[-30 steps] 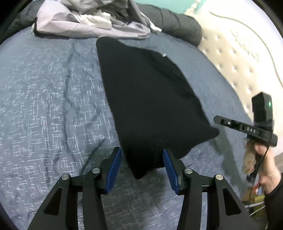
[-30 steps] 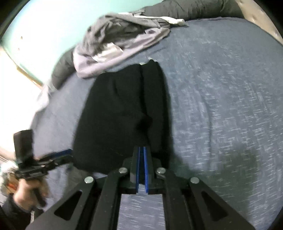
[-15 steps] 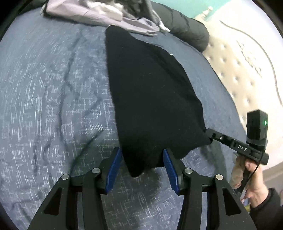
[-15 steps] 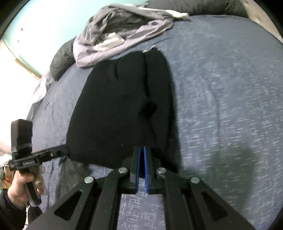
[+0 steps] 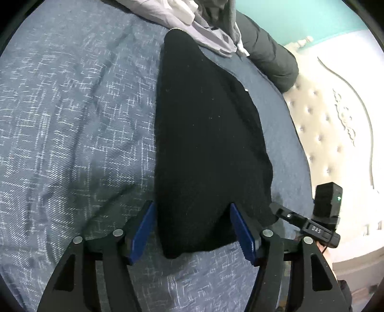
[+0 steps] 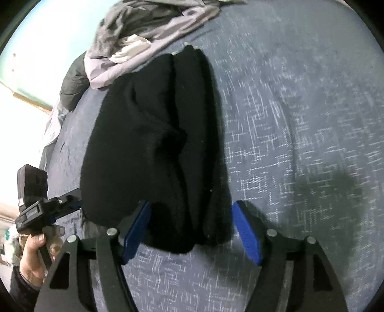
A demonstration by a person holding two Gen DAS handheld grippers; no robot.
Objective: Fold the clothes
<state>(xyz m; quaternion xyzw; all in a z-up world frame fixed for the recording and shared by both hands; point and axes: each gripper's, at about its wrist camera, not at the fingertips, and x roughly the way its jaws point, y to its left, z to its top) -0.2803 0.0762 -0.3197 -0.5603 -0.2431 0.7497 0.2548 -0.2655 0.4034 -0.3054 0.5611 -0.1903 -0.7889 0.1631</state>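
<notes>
A black garment (image 5: 204,144), folded into a long strip, lies flat on the blue-grey bed cover (image 5: 72,120). My left gripper (image 5: 190,205) straddles its near left corner. The jaws are opening and the blue pads (image 5: 144,228) stand clear of the cloth. In the right wrist view the same black garment (image 6: 156,144) shows a lengthwise fold. My right gripper (image 6: 191,204) hangs over its near right corner. Its jaws are also opening, and the cloth lies loose between them. The right gripper's handle (image 5: 319,230) shows at the right edge of the left wrist view.
A heap of grey and lilac clothes (image 5: 192,19) sits beyond the garment's far end, next to a dark padded jacket (image 5: 268,48). A cream tufted headboard (image 5: 324,120) borders the bed. A hand (image 6: 31,252) holds the left gripper at the lower left.
The right gripper's jaws went from shut to wide apart, letting go of the cloth. The left jaws spread wider. Both grippers sank toward the bed and the garment's near end settled flat.
</notes>
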